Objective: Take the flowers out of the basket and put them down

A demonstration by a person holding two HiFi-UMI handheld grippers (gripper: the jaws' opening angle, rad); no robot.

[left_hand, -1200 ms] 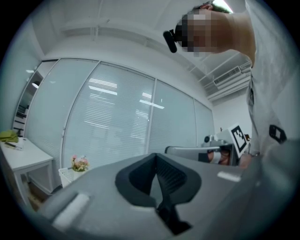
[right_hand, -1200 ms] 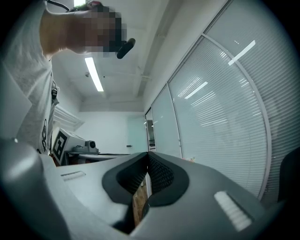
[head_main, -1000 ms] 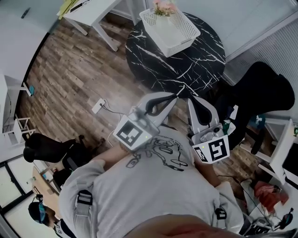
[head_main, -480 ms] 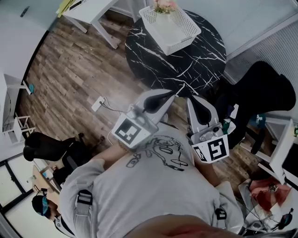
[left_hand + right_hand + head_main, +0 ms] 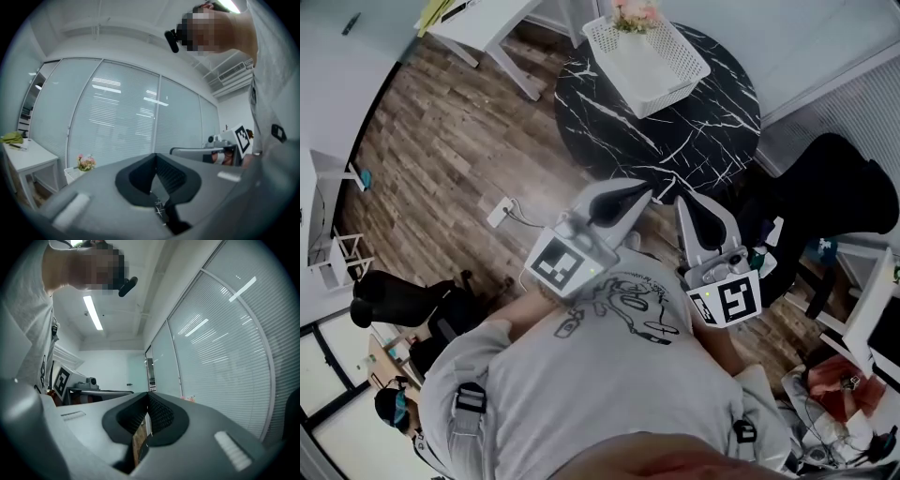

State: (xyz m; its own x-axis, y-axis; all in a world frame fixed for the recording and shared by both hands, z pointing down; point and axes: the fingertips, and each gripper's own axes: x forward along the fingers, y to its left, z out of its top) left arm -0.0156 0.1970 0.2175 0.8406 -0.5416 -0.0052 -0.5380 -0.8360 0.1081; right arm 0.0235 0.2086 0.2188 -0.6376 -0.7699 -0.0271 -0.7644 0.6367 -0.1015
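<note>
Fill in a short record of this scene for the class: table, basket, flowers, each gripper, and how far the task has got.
table: round, black with white veins
basket: white, perforated, on the far part of the table
flowers: pink, at the far end of the basket
left gripper: jaws shut, nothing between them, well short of the basket
right gripper: jaws shut, empty, beside the left one
progress: flowers not yet taken out
</note>
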